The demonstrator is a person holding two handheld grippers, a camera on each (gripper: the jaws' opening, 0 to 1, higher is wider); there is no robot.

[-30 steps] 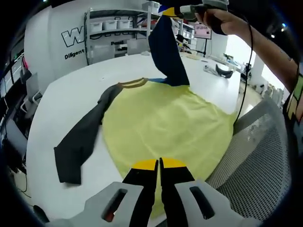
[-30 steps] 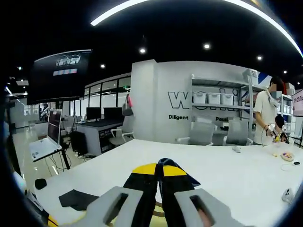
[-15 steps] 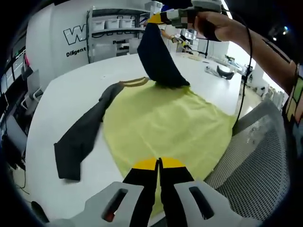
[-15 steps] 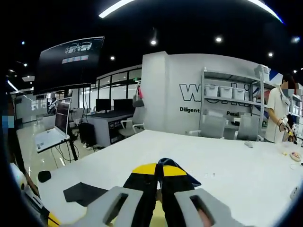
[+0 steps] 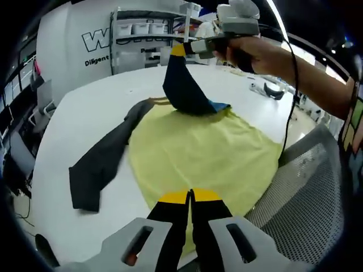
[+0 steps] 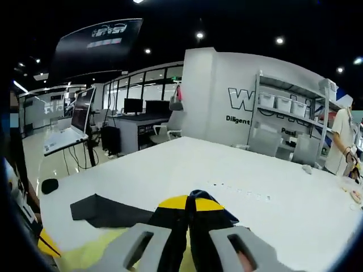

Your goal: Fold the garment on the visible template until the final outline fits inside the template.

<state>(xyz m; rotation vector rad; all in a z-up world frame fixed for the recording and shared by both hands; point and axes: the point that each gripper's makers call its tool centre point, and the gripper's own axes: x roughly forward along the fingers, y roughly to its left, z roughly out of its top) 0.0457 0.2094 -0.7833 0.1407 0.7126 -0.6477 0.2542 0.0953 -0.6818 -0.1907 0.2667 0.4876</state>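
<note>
Your left gripper [image 5: 190, 195] has its fingers closed on the near hem of the yellow shirt [image 5: 204, 150], which lies spread on the white bench [image 5: 85, 107]. Your right gripper [image 5: 184, 49] pinches the navy sleeve [image 5: 182, 85] and holds it up over the collar. The risks — the grey sleeve [image 5: 99, 158] lies out to the left, and the near hem sits at the bench edge, so a hard tug could slide the shirt off.
</note>
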